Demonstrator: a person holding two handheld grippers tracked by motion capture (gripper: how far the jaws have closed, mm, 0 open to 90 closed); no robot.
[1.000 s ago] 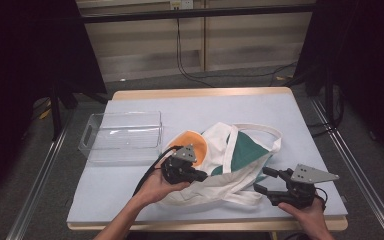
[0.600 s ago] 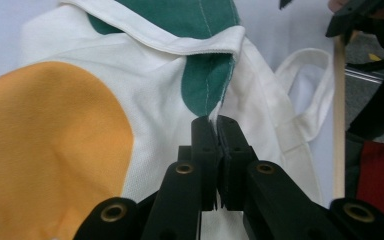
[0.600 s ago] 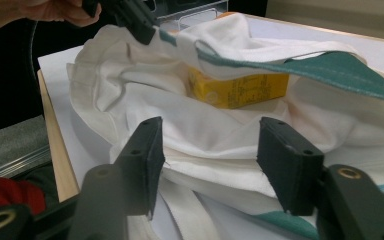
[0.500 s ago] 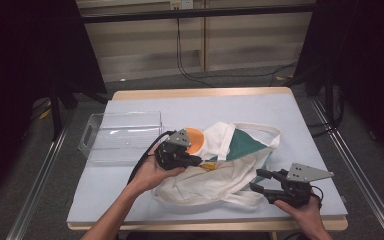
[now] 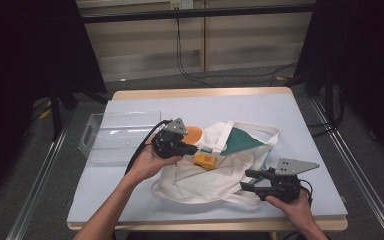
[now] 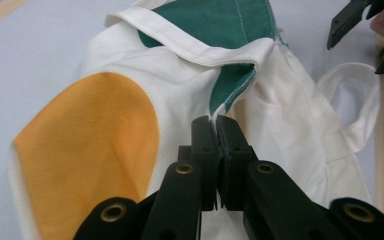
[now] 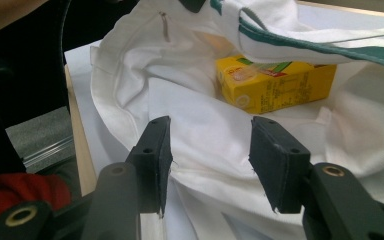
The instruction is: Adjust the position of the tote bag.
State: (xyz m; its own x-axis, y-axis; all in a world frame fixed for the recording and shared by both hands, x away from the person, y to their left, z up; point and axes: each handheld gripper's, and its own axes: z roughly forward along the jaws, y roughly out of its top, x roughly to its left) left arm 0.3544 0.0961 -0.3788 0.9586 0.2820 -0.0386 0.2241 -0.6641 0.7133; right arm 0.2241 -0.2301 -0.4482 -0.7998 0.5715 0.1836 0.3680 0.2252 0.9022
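Holding the tote bag (image 5: 215, 165) open: our left gripper (image 6: 215, 122) is clamped tight on the bag's upper rim, lifting that edge clear of the table (image 5: 130, 210). We have the right gripper (image 7: 207, 150) at the bag's near edge, its jaws have just been closing, part open now with white cloth lying between them, pads not pressing. Yellow carton (image 7: 272, 82) sits inside the bag mouth. Clear bin (image 5: 115, 137) is left of the bag.
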